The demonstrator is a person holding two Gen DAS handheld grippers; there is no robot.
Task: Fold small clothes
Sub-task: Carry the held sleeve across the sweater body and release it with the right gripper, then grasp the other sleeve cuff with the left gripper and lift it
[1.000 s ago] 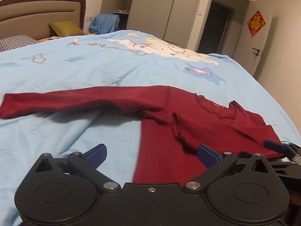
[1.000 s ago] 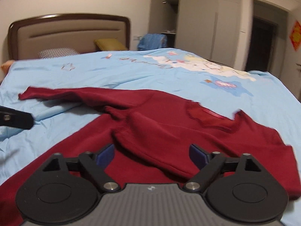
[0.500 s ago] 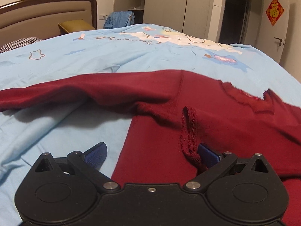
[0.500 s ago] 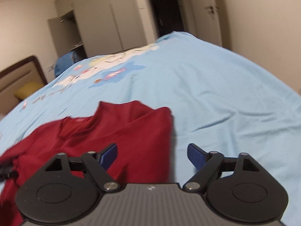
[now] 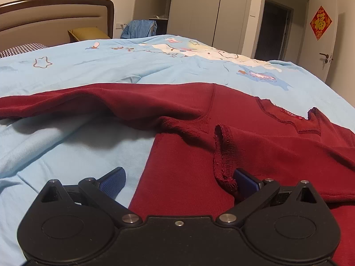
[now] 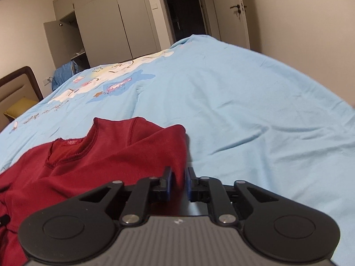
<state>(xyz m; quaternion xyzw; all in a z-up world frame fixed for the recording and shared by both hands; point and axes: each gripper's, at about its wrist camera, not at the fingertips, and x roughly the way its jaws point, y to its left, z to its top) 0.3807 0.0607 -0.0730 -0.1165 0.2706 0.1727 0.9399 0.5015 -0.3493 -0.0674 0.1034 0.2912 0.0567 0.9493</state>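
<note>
A dark red long-sleeved top (image 5: 255, 146) lies on the light blue bedspread (image 5: 133, 66). One sleeve stretches out to the left, and the other is folded in across the body. My left gripper (image 5: 178, 181) stands open low over the top's body. The folded sleeve's cuff (image 5: 223, 153) touches its right finger. In the right wrist view the top (image 6: 99, 161) fills the lower left. The jaws of my right gripper (image 6: 178, 182) are closing on the top's right shoulder edge, and the red cloth fills the narrow gap between the blue pads.
The bedspread (image 6: 255, 110) spreads wide to the right of the top. A headboard (image 5: 55, 20), a checked pillow (image 5: 20, 49) and a yellow cushion (image 5: 88, 33) are at the far left. Wardrobes (image 5: 195, 11) and a doorway (image 5: 275, 31) stand behind the bed.
My right gripper swung to the top's right shoulder edge and its jaws narrowed onto the cloth. My left gripper dropped closer to the top's body and the folded cuff.
</note>
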